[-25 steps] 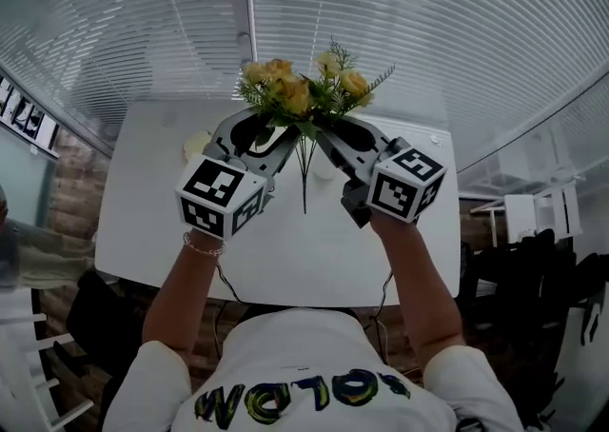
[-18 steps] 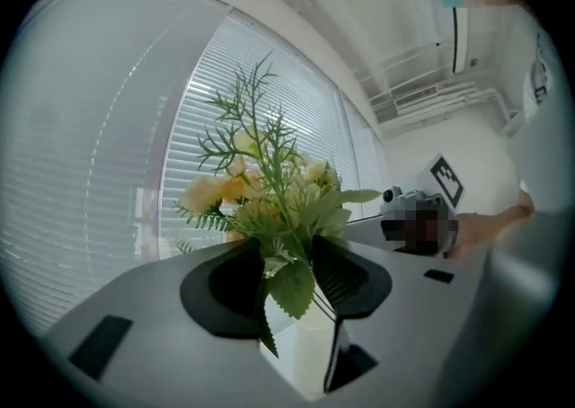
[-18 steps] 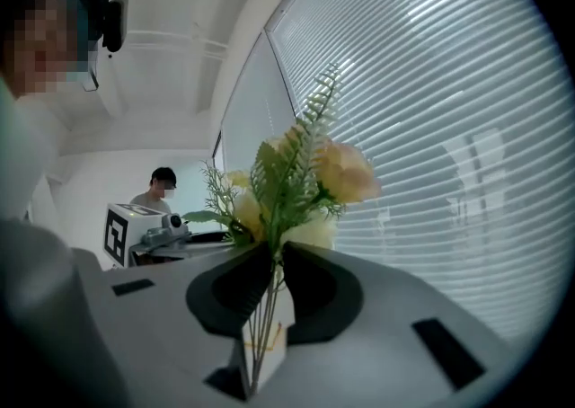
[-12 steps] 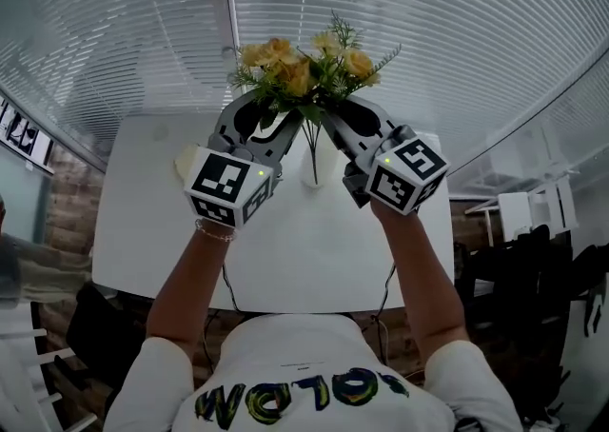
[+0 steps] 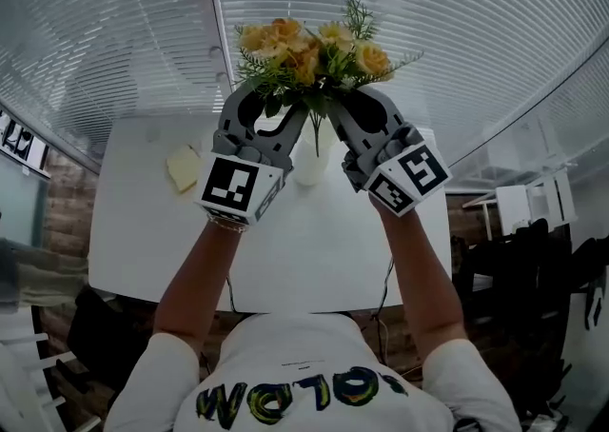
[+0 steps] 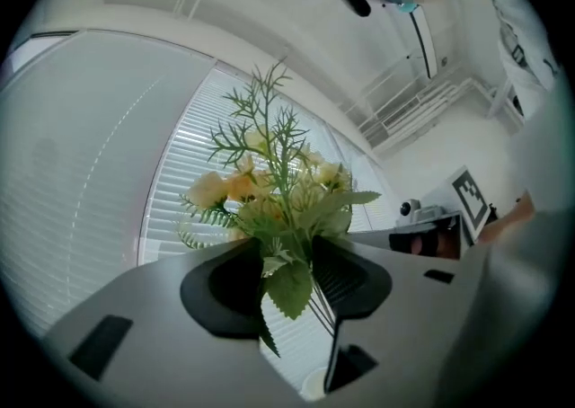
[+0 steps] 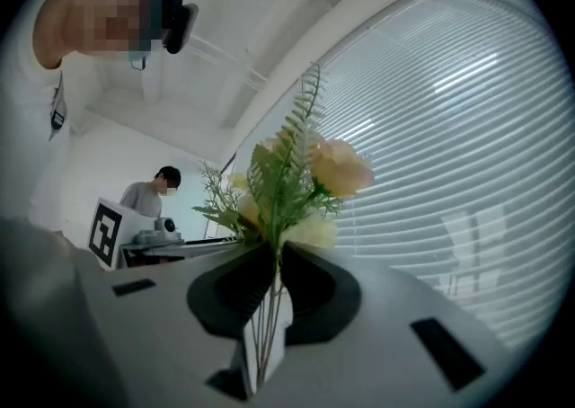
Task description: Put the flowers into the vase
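A bunch of yellow and orange artificial flowers with green fern is held up in front of the window blinds. My left gripper grips it from the left, its jaws shut on the leafy stems just under the blooms. From the right, my right gripper holds the thin stems; its jaws have just been closing on them. A white vase stands on the table right below the hanging stem ends. Its rim shows under the left jaws.
The white table carries a pale yellow cloth left of the vase. Window blinds run behind the table. Dark chairs stand to the right. A person sits far off in the right gripper view.
Both grippers have risen with the flowers, farther up the picture. The stem ends, which hung low over the tabletop, now hang above the vase's mouth.
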The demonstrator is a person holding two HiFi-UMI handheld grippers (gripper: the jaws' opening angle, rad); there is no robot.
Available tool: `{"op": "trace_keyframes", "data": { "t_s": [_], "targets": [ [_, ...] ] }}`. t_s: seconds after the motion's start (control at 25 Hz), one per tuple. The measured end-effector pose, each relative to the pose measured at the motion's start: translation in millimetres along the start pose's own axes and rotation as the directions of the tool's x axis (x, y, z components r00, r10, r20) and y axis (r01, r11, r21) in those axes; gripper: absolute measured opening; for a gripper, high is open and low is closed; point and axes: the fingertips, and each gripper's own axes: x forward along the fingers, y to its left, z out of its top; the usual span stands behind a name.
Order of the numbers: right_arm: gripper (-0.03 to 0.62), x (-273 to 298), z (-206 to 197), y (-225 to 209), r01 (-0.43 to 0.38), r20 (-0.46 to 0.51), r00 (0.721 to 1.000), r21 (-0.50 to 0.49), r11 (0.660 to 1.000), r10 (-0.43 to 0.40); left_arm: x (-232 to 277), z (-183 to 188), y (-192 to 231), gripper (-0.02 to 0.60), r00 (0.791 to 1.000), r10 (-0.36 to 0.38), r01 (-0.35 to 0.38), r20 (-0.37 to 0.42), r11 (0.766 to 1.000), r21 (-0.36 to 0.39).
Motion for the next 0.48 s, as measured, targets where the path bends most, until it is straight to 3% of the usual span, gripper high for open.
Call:
{"op": "trace_keyframes", "data": {
  "t_s": [0.24,0.48],
  "targets": [
    [0.038,-1.3,13.6,-1.2,0.011,0.070,0.998,-0.057,0.998,-0.007,3.1,13.4,-1.7,0.192,0.997,-0.003,0.003,0.081,1.000,0.007],
    [0.038,5.4,2.5,3.0,0.023,0.080,0.997,-0.067,0.998,-0.018,-1.8,5.4,4.6,0.190,0.997,0.003,-0.006,0.079,0.999,0.046]
  ]
}}
